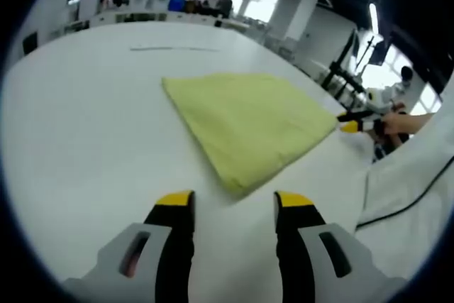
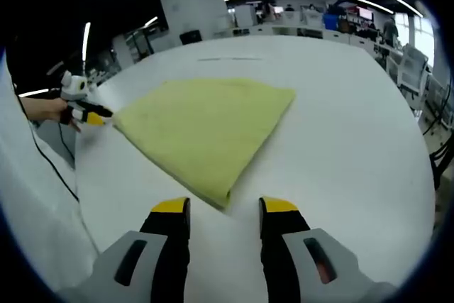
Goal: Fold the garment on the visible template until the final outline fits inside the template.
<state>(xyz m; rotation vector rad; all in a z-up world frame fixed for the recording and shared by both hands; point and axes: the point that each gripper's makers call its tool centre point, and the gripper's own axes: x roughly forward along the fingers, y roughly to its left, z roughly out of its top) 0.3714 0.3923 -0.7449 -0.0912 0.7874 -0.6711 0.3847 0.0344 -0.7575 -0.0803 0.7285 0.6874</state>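
**Folded garment on the desk**

The yellow-green garment [image 1: 248,125] lay folded flat on the white desk [image 1: 85,140]. The left tool [image 1: 234,207] and right tool [image 2: 223,211] hovered near its corner, both released, jaws apart, grasping nothing.

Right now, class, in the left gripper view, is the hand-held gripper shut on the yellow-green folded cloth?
No: the left hand-held gripper is open and apart from the yellow-green folded cloth, whose near corner lies just ahead of it on the white table.

garment [image 1: 248,124] [image 2: 202,128] | yellow-green cloth | folded flat, four-sided | lying on white table [image 1: 85,125] [image 2: 340,140]
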